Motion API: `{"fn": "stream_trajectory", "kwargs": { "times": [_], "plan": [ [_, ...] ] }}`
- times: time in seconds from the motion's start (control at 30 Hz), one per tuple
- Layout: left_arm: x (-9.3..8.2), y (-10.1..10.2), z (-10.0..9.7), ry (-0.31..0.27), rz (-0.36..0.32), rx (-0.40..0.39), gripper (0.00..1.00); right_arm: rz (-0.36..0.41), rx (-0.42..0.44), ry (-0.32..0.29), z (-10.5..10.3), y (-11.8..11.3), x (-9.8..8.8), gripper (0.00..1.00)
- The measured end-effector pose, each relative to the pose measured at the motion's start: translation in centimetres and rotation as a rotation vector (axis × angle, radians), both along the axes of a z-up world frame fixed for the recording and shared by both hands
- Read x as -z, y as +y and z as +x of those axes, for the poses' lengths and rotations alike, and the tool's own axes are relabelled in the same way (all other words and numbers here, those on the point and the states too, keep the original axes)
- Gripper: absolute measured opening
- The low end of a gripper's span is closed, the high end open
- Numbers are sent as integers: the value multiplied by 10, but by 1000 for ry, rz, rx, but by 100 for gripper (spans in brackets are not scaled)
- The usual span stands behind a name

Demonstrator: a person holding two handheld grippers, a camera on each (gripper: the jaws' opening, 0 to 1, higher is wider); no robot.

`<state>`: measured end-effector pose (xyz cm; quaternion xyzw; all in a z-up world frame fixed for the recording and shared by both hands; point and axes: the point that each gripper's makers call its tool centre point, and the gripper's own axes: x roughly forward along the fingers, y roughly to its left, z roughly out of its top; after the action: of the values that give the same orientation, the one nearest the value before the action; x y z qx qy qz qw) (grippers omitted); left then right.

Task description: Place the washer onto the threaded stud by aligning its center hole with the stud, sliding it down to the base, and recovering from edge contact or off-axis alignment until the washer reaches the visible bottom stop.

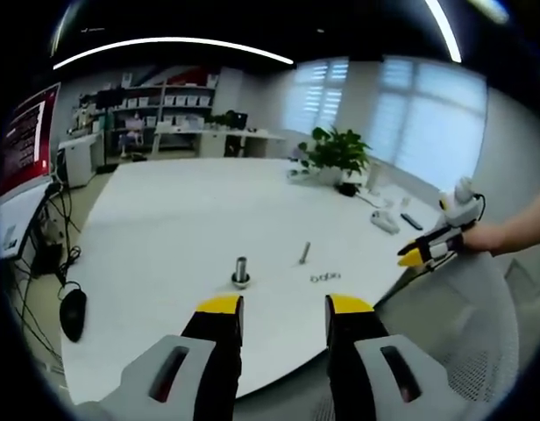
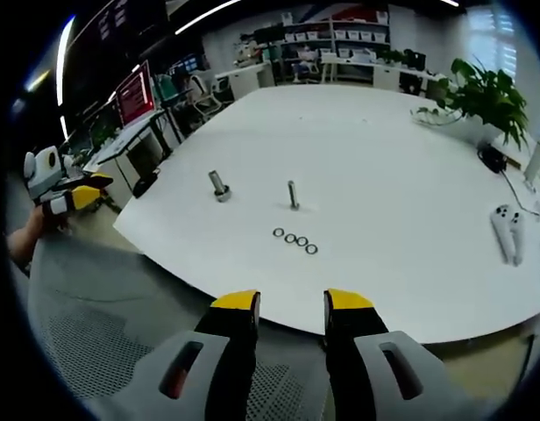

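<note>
Right gripper (image 2: 290, 303): open, empty, lower centre, short of desk (image 2: 384, 149)
Left gripper (image 1: 285, 307): open, empty
Washers (image 2: 294, 239): row, centre, near stud (image 2: 293, 195)
Risk: thin washer could slip when pinched

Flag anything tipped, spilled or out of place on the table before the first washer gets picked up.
Nothing stands out. Four washers lie in a neat row, the threaded stud and the thicker bolt stand upright, both grippers are back off the white table.

White table (image 2: 384, 158): threaded stud (image 2: 293, 195), bolt (image 2: 219, 186), four washers (image 2: 294, 239) (in row), controller (image 2: 507, 230).
</note>
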<state>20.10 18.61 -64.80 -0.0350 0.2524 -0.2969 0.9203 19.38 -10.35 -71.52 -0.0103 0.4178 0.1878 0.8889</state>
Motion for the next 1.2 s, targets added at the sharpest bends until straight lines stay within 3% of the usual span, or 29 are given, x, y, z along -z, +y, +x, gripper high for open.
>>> {"fn": "stream_trajectory", "kwargs": {
  "times": [0.63, 1.0, 1.2],
  "plan": [
    [4, -3, -4, 12, 18, 24, 36, 11, -14, -11, 0, 5, -2, 33],
    [9, -8, -8, 10, 67, 72, 36, -11, -28, 9, -1, 5, 2, 33],
    [8, -9, -8, 9, 59, 78, 36, -25, -47, 20, -3, 6, 3, 33]
  ]
}}
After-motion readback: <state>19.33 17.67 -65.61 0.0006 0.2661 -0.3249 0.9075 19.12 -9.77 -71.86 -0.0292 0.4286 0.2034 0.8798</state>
